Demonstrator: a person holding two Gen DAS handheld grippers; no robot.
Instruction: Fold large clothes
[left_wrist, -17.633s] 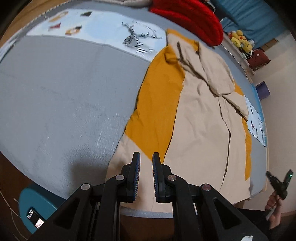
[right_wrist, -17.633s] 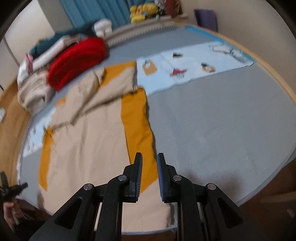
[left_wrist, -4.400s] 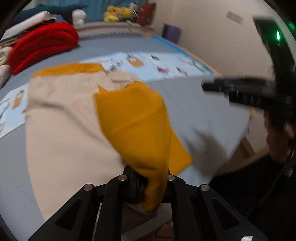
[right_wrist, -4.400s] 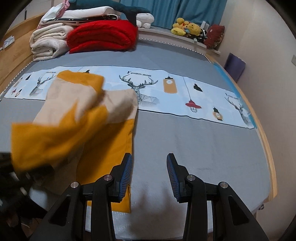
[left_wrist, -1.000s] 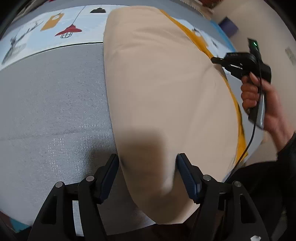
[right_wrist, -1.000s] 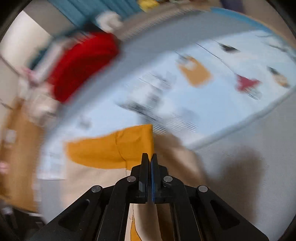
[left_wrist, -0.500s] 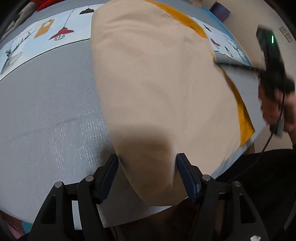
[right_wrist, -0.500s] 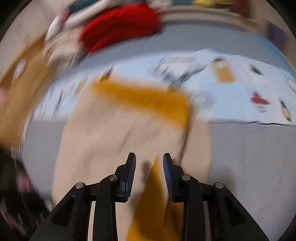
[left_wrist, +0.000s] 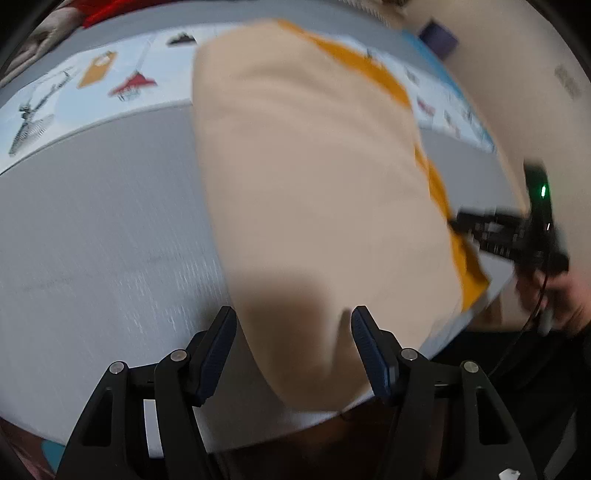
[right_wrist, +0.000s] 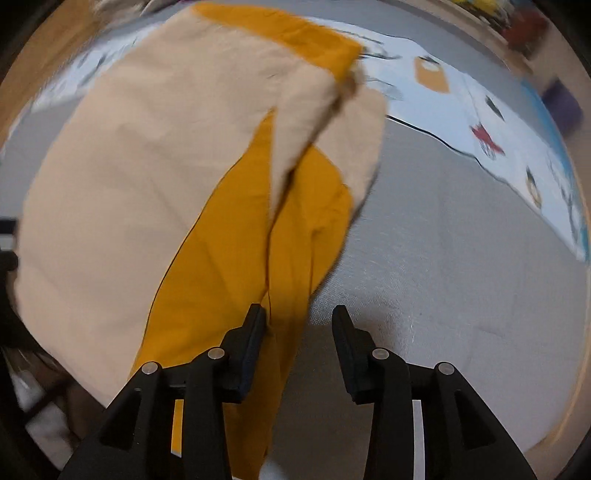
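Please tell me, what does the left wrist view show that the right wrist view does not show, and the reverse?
Only the left wrist view shows the open left gripper, the right gripper from outside with a green light, and a red blanket. Only the right wrist view shows the right gripper open from behind, a long orange panel reaching its left finger, and a folded-over beige flap. Both show the beige and orange garment on the grey bed cover with its printed blue strip.

Grey bed cover (left_wrist: 103, 206) with printed pale-blue strip (left_wrist: 92, 77).
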